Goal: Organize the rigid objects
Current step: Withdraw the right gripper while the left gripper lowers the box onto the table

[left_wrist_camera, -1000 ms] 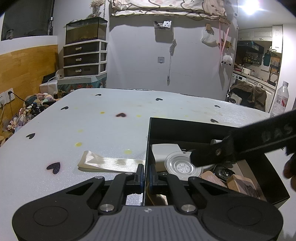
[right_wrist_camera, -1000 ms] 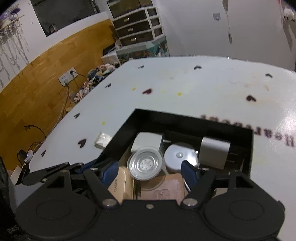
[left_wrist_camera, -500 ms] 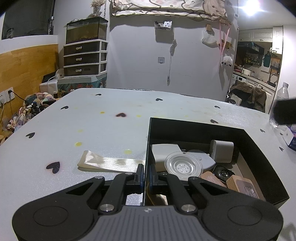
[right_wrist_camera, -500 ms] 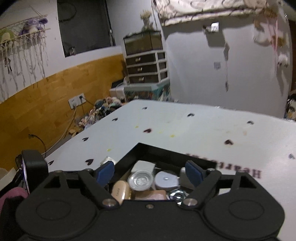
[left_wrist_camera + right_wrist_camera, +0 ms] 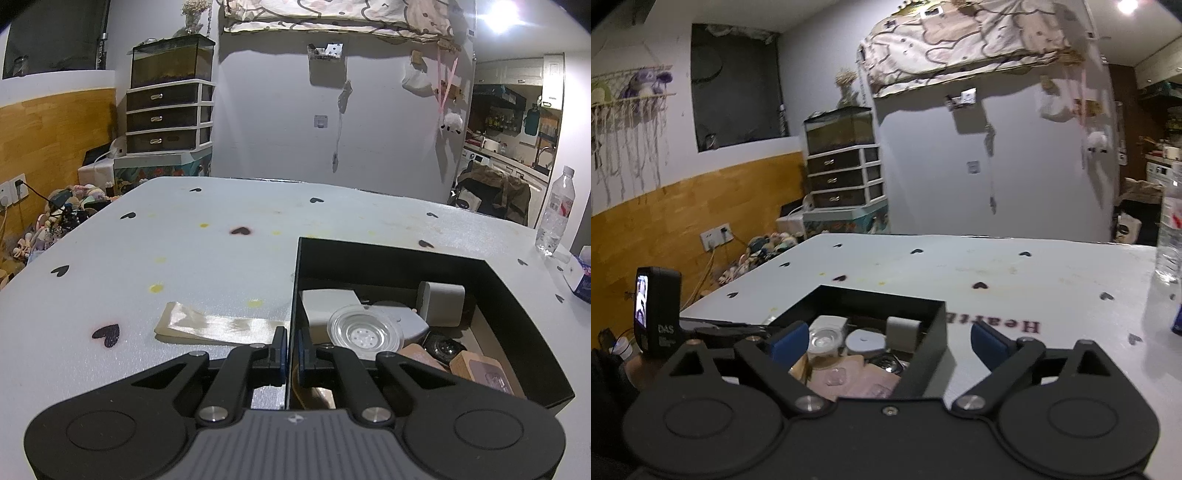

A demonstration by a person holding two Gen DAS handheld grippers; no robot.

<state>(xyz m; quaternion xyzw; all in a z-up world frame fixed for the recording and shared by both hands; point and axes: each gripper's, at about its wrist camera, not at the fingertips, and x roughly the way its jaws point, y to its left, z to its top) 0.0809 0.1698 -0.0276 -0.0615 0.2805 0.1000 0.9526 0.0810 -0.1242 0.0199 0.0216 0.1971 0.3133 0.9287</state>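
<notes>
A black open box [image 5: 517,295] sits on the white heart-print table [image 5: 184,240]. It holds a clear round dish [image 5: 364,332], a white block [image 5: 327,301], a grey case [image 5: 441,302], a watch [image 5: 441,347] and a wooden piece [image 5: 480,373]. My left gripper [image 5: 291,349] is shut on the box's left wall, one pad on each side. My right gripper [image 5: 889,338] hangs back from the box [image 5: 934,332], with its jaws opening wide. Nothing is pressed between its blue pads; the dish [image 5: 823,338] and grey case [image 5: 903,328] lie beyond them.
A cream ribbon strip [image 5: 218,325] lies on the table left of the box. A water bottle [image 5: 556,214] and a blue tissue pack [image 5: 581,277] stand at the right edge. The left gripper's body [image 5: 657,310], in a person's hand, shows at the left of the right wrist view.
My right gripper has drawn back out of the box and tipped up, its jaws spreading wider. It has left the left wrist view. The left gripper and box have not moved.
</notes>
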